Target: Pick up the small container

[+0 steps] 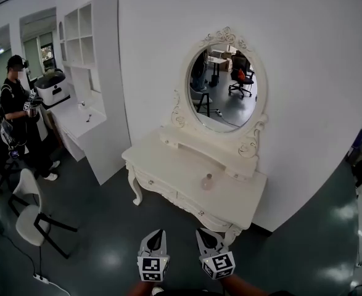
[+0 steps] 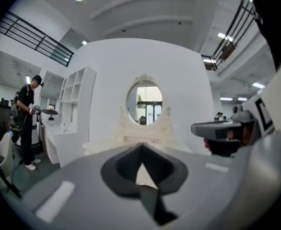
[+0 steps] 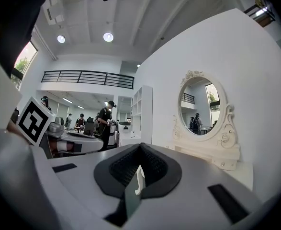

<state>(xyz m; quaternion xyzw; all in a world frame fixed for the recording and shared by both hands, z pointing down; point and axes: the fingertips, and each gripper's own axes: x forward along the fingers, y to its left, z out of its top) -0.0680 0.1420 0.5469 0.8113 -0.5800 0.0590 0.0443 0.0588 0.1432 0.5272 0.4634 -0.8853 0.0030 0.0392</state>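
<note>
Standing on the counter [image 1: 242,193], the small container [image 1: 207,180] lies well ahead of the closed, empty right claw [image 1: 203,232], farther from the equally closed left claw [image 1: 158,233].

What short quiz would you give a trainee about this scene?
1. True or false: the small container stands on top of the dressing table.
2. What shape is the mirror above the table? A square, B oval, C triangular.
3. Fill in: the left tongs and the right tongs are both ____ and hold nothing.
Key: 1 true; 2 B; 3 shut.
</note>
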